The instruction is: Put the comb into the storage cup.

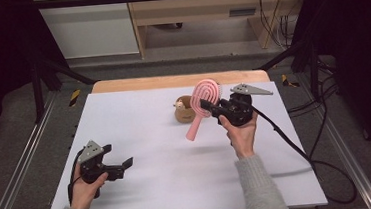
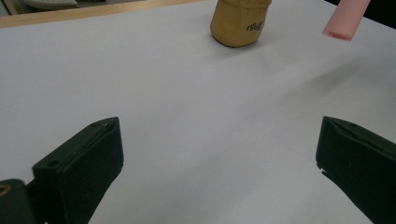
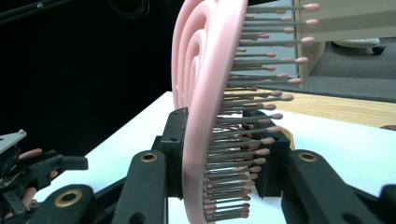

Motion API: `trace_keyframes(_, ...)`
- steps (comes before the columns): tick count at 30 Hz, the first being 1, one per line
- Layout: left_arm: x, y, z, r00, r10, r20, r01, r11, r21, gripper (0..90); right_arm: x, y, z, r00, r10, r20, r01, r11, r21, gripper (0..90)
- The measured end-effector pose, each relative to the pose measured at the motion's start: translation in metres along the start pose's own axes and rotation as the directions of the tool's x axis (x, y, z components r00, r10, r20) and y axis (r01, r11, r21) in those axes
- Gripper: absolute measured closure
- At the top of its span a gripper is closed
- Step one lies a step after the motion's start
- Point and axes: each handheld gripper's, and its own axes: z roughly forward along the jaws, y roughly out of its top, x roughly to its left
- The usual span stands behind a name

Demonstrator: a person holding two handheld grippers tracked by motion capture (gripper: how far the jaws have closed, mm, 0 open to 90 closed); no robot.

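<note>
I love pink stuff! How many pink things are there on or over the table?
1. A pink hairbrush is held up over the table, clamped in the right gripper, in front of a wooden bowl. Whatever is inside the bowl is too small to tell.

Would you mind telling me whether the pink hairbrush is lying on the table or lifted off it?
Lifted. The right gripper is shut on the pink hairbrush at its head, and the handle hangs free above the white table, near the wooden cup.

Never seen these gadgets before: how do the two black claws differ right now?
The right claw is shut on the pink plastic hairbrush, lifted above the white table; the left claw gapes open and empty, low near the table's front. Both are black and hand-held.
</note>
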Motion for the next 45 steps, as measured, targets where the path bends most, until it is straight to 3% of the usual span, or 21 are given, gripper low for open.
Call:
trace_keyframes(19, 0.009, -0.006, -0.005, 0.9999, -0.009, -0.008, 0.009, 1.0000, -0.005, 0.8, 0.002, 0.013, 0.014, 0.9992, -0.018, 0.036, 0.017, 1.000, 0.016, 63.1)
trace_keyframes(45, 0.013, -0.010, -0.003, 1.0000, -0.002, -0.004, 0.002, 1.0000, 0.000, 0.8, 0.002, 0.035, 0.025, 0.9972, -0.029, 0.069, 0.031, 0.999, -0.022, 63.2)
